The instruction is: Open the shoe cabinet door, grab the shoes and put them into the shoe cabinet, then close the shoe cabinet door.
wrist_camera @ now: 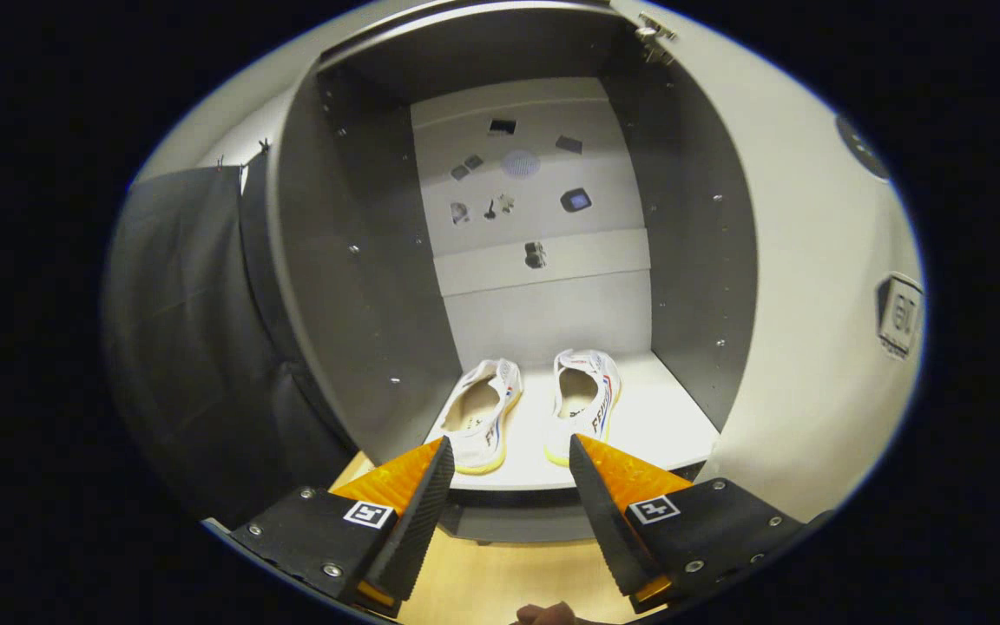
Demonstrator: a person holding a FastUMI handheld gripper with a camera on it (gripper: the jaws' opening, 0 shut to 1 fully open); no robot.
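The shoe cabinet [361, 286] stands open ahead of me, its door [812, 286] swung out to the right. Two white shoes sit side by side on the cabinet's bottom shelf [665, 425], heels toward me: the left shoe [478, 417] just beyond my left finger, the right shoe [585, 402] just beyond my right finger. My gripper [509, 451] is open, fingers wide apart, with nothing between them. Its tips hover in front of the shelf's front edge, apart from both shoes.
The cabinet's pale back panel [543, 260] carries small marks and stickers. A dark cloth [187, 347] hangs left of the cabinet. A light wooden floor [500, 582] lies under my fingers. Part of a hand [548, 615] shows below them.
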